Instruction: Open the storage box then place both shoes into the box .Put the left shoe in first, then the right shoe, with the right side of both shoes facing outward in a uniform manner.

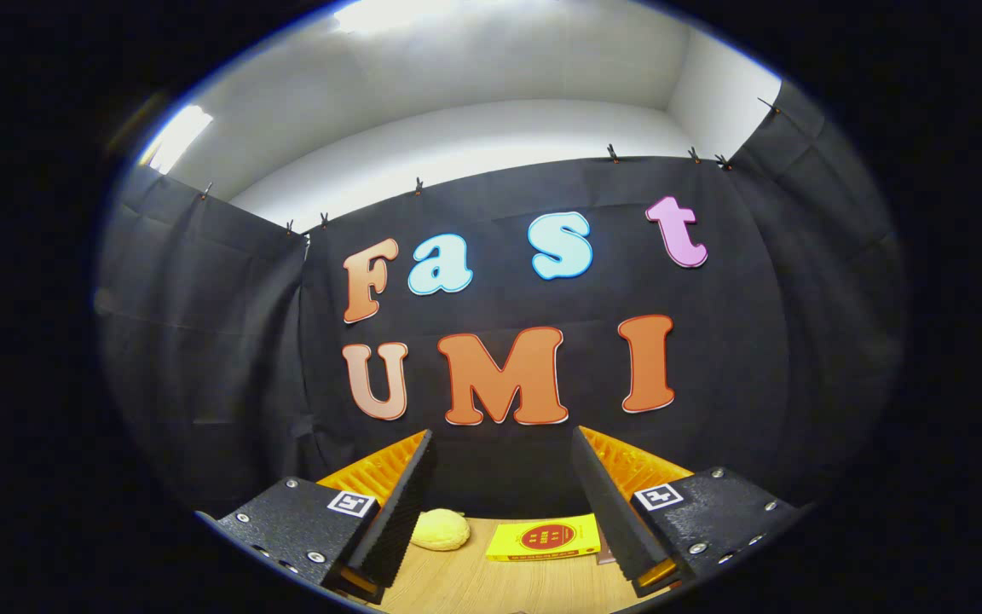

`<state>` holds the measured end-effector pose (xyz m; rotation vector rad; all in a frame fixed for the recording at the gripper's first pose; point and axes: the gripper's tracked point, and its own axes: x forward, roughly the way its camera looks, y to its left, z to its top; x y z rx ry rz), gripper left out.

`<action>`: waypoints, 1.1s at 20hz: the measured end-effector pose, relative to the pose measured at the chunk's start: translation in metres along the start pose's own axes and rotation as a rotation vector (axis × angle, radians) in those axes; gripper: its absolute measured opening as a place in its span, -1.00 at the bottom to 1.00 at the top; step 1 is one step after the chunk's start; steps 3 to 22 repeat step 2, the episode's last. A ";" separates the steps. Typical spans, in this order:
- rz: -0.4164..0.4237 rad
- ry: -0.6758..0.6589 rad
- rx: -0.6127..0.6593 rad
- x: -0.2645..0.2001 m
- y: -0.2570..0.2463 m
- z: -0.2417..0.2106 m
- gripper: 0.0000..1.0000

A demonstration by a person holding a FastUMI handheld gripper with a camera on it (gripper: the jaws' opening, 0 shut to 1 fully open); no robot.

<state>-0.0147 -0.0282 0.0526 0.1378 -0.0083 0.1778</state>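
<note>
Gripper (504, 503) spread wide, holding nothing, above wooden bench (491, 588), pale yellow soft lump (440, 530) between fingers toward the left, flat yellow book (545, 539) right of it, black cloth wall (747, 341) far behind

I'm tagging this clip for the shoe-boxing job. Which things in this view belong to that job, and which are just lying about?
Belongs to the job:
- gripper, fingers open, nothing between them

Just lying about:
- yellow book on the wooden table, between and beyond the fingers
- pale yellow lump, beside the left finger
</note>
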 end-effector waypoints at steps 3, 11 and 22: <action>0.009 -0.007 -0.030 0.000 0.003 0.004 0.91; 0.009 -0.007 -0.030 0.000 0.003 0.004 0.91; 0.009 -0.007 -0.030 0.000 0.003 0.004 0.91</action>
